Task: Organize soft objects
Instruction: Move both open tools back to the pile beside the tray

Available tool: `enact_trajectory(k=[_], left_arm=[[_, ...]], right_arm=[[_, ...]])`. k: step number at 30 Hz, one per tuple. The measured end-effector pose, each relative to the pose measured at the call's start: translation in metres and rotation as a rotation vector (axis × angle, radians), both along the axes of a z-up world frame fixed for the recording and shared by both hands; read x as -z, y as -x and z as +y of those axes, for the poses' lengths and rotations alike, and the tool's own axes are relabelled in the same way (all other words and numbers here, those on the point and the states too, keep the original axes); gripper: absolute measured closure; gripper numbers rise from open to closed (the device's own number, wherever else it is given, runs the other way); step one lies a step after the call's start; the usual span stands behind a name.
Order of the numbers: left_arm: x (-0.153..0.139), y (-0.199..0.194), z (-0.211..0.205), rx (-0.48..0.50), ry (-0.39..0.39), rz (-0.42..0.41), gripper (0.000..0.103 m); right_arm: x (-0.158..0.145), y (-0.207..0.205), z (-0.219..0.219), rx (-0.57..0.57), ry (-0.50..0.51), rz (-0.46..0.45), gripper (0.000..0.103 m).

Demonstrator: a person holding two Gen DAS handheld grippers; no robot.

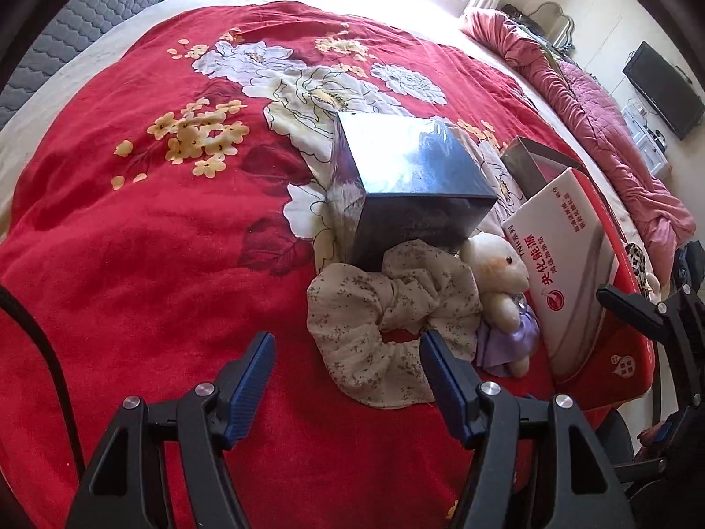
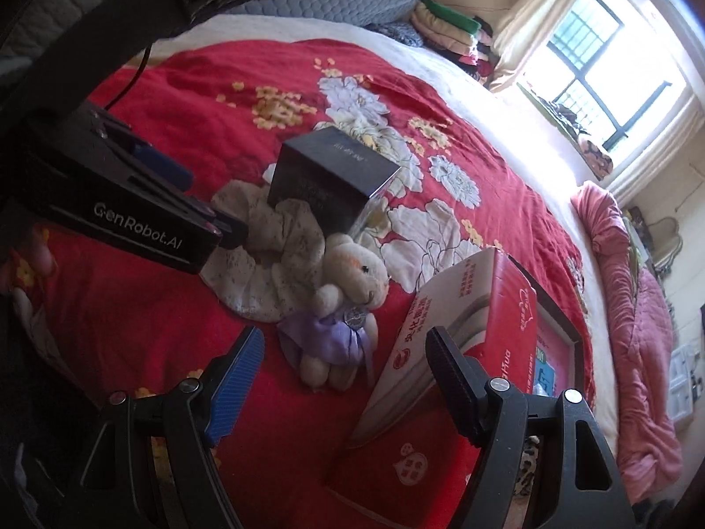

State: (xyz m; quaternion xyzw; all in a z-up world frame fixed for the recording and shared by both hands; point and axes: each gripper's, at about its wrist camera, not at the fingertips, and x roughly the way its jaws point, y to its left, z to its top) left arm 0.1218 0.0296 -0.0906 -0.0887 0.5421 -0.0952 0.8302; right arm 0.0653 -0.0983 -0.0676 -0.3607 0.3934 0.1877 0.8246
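- Right now your left gripper hangs just over the near edge of the floral scrunchie; it is the nearer hand.
- Its jaws stand apart and empty, one finger over the scrunchie's rim.
- Your right gripper, also apart and empty, faces the plush bunny lying just beside the scrunchie on the red quilt.

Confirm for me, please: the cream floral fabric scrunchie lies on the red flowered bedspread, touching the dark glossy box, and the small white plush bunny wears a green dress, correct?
Not quite. The small white plush bunny wears a lilac dress, not green; the right wrist view shows it clearly. The rest holds: the cream floral fabric scrunchie lies on the red flowered bedspread, touching the dark glossy box.
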Motion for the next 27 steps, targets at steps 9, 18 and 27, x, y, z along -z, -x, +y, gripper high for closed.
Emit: enact_trajectory(k=[9, 18, 27], left_arm=[[0.017, -0.013, -0.006, 0.034, 0.008, 0.009, 0.036], [0.02, -0.018, -0.006, 0.05, 0.006, -0.025, 0.04], [0.023, -0.018, -0.01, 0.07, 0.049, -0.012, 0.095]], right_arm=[[0.041, -0.019, 0.009, -0.014, 0.181, -0.026, 0.027], [0.056, -0.043, 0.011, -0.01, 0.207, -0.031, 0.042], [0.031, -0.049, 0.0, 0.033, -0.017, 0.006, 0.069]])
